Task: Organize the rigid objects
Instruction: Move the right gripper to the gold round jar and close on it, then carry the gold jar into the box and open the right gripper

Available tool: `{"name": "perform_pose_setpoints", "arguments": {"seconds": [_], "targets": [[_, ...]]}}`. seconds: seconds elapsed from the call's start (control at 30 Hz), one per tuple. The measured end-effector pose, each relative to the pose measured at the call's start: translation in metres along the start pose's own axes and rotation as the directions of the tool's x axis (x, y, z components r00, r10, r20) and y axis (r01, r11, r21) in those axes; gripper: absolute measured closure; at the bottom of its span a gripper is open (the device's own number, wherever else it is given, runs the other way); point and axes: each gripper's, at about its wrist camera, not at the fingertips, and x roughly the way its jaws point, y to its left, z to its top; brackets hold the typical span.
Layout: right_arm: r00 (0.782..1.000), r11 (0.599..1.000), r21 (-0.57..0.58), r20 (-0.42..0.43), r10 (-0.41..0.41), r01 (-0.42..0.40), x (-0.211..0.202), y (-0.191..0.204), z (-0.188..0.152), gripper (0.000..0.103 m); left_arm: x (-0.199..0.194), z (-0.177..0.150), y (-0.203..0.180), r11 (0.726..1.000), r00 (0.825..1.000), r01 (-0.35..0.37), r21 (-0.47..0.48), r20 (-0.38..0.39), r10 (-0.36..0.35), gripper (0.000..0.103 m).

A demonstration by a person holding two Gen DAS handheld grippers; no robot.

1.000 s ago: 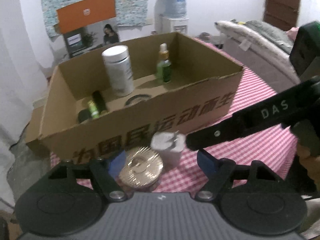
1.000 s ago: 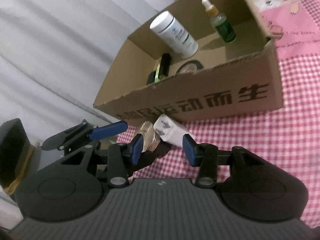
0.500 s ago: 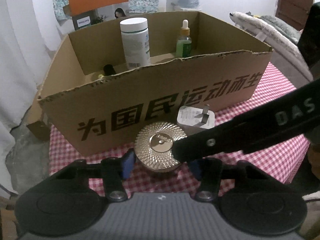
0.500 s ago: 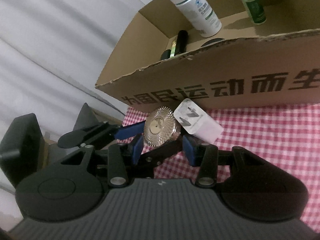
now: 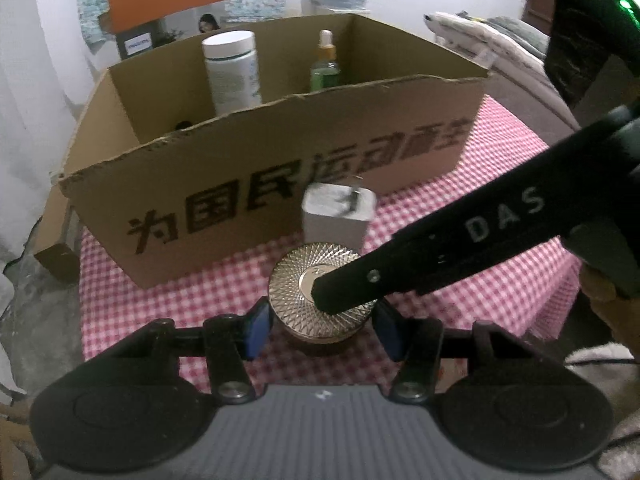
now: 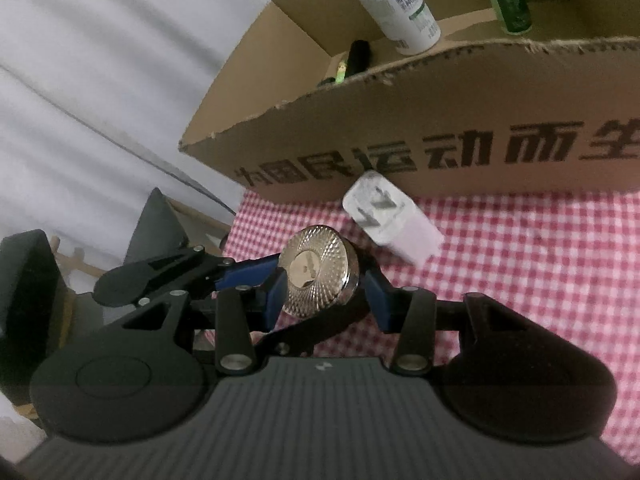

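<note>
A jar with a ribbed gold lid stands on the pink checked cloth in front of the cardboard box. My left gripper is shut on the jar, one blue pad on each side. A black finger of my right gripper lies across the lid from the right. In the right wrist view the jar sits tilted between the pads of my right gripper, whose jaws stand partly apart and unchanged. The left gripper's blue finger comes in from the left. A white charger plug lies just behind the jar.
In the box stand a white bottle and a green dropper bottle, with a dark tube at the left end. The checked cloth runs on to the right. A hand holds the right gripper.
My left gripper came down around the gold-lidded jar and its jaws narrowed onto it. The right gripper slid in closer, and its finger now crosses the lid.
</note>
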Motion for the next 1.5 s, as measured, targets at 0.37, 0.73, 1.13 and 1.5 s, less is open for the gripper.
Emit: {"name": "perform_pose_setpoints", "arguments": {"seconds": [0.37,0.73,1.13,1.5], "targets": [[1.000,1.000,0.015,0.008,-0.003,0.003,-0.001,-0.005,-0.004,0.059,0.013,0.005,-0.002,1.000,1.000,-0.006,-0.022,-0.013,0.006,0.045],[1.000,0.999,0.034,0.016,0.009,-0.009,0.000,-0.009,-0.002,0.058,0.020,0.010,-0.003,0.998,0.999,-0.029,-0.059,-0.026,0.027,0.045],[1.000,1.000,0.026,0.006,0.010,-0.010,0.004,-0.006,-0.001,0.058,0.018,0.009,-0.001,0.996,0.999,-0.038,-0.086,-0.037,0.035,0.045],[0.999,1.000,0.000,0.017,0.028,-0.028,0.001,0.009,-0.004,0.058,-0.005,0.007,-0.001,0.995,0.999,-0.051,-0.084,-0.008,0.051,0.045]]}}
